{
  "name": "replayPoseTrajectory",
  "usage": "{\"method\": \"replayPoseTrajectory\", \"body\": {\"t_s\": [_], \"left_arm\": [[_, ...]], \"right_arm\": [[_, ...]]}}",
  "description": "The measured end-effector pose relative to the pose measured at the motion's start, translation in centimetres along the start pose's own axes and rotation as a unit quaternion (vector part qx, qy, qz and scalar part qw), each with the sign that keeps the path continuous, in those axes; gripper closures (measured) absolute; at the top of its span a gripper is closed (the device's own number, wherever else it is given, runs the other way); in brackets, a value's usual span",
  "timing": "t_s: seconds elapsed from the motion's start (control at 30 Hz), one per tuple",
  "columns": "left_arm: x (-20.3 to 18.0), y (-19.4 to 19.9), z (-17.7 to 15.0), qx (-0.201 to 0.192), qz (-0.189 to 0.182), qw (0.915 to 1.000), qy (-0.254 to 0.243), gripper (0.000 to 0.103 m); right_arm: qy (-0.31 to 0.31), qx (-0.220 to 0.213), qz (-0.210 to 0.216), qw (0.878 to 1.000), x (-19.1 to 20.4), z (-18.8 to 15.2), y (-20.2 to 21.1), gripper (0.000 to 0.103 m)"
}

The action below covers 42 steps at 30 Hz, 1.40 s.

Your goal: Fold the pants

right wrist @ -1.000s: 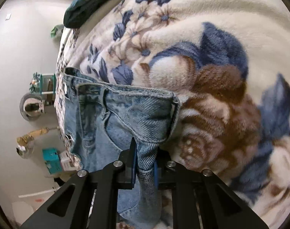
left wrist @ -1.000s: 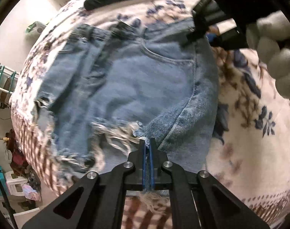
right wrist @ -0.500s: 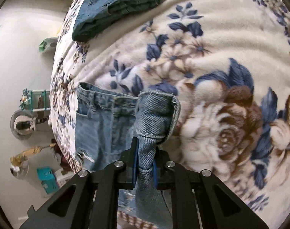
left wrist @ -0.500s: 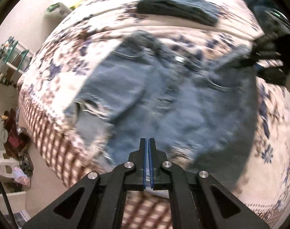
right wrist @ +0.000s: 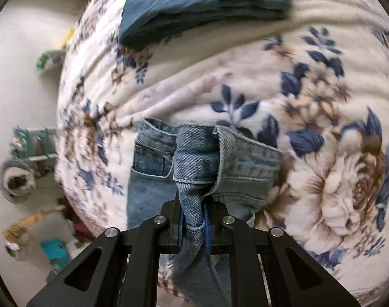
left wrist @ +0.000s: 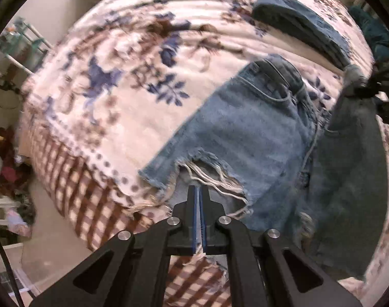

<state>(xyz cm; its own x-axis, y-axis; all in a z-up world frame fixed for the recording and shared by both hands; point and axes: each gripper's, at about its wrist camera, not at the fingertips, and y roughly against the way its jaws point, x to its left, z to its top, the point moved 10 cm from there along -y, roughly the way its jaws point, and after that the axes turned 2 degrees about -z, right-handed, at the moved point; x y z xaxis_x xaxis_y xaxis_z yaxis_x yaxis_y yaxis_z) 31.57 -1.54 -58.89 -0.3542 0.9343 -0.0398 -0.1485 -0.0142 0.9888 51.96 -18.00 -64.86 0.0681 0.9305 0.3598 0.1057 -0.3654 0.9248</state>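
Frayed denim shorts [left wrist: 248, 133] hung half-folded over the floral blanket [left wrist: 133, 58]; my left tongs [left wrist: 200, 199] pinched their hem, right tongs [right wrist: 193, 220] clamped the waistband

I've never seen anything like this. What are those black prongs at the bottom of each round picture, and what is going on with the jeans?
There is no robot here: a person holds a two-fingered claw in each hand, and a wide-angle camera on each looks along its fingers, hence the round pictures. The left claw is shut on the frayed hem of the denim shorts; the right claw is shut on a bunched piece of the waistband. Together they lift one half of the shorts to fold it. The shorts lie on a bed covered by a floral blanket. Farther back on it lies a darker folded garment, also visible in the left view.
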Motion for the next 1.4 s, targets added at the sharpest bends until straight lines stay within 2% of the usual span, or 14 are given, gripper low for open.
{"method": "replayPoseTrajectory", "body": {"t_s": [0.13,0.2,0.33,0.4,0.47,0.63,0.73,0.8,0.93,1.0,1.1,1.2,1.37,1.4], "left_arm": [[-4.4,-0.5,-2.6,0.048,-0.105,0.9932,0.011,0.097],[-7.1,0.0,-3.5,0.056,-0.113,0.992,-0.007,0.094],[-14.0,2.9,-5.0,-0.021,-0.067,0.9924,-0.101,0.076],[-16.6,3.7,-6.1,-0.06,-0.025,0.9862,-0.153,0.057],[-18.6,3.6,-7.5,-0.075,0.005,0.9794,-0.188,0.051],[-21.4,3.3,-12.0,-0.055,-0.022,0.9782,-0.199,0.051],[-23.3,3.4,-14.7,-0.053,-0.022,0.9734,-0.222,0.051],[-24.3,2.4,-15.8,-0.046,-0.008,0.972,-0.23,0.051],[-25.8,-0.3,-16.4,-0.034,0.023,0.9702,-0.239,0.051],[-26.9,-1.4,-16.6,-0.046,0.049,0.9615,-0.267,0.051],[-27.9,-3.2,-17.1,-0.062,0.119,0.9386,-0.318,0.051],[-28.4,-4.5,-17.1,-0.076,0.159,0.9249,-0.337,0.051],[-27.8,-7.5,-16.3,-0.033,0.149,0.9417,-0.299,0.051],[-27.7,-7.7,-15.8,-0.034,0.137,0.9475,-0.287,0.06]], "right_arm": [[0.0,0.0,-0.018,1.0,-1.4,0.9,-0.5,0.09],[-0.02,0.004,0.001,1.0,-2.9,0.7,-0.2,0.09],[-0.02,0.035,0.026,0.999,-4.3,-0.2,-0.2,0.09],[0.002,0.052,0.035,0.998,-4.5,-0.9,0.0,0.09],[0.017,0.062,0.048,0.997,-4.7,-1.6,0.3,0.09],[0.07,0.088,0.045,0.993,-7.7,-3.3,0.9,0.09],[0.094,0.09,-0.034,0.991,-14.6,-3.1,0.9,0.087],[0.091,0.115,-0.072,0.987,-20.6,-3.6,0.1,0.066],[0.051,0.142,-0.057,0.987,-25.7,-5.4,-0.7,0.056],[0.045,0.145,-0.017,0.988,-26.1,-6.4,-0.7,0.046],[0.049,0.141,0.018,0.989,-26.7,-7.3,-0.7,0.046],[0.054,0.136,0.045,0.988,-27.0,-7.6,-1.0,0.046],[0.054,0.127,0.085,0.987,-26.1,-5.9,-1.5,0.046],[0.054,0.127,0.089,0.986,-25.6,-5.6,-1.7,0.046]]}}
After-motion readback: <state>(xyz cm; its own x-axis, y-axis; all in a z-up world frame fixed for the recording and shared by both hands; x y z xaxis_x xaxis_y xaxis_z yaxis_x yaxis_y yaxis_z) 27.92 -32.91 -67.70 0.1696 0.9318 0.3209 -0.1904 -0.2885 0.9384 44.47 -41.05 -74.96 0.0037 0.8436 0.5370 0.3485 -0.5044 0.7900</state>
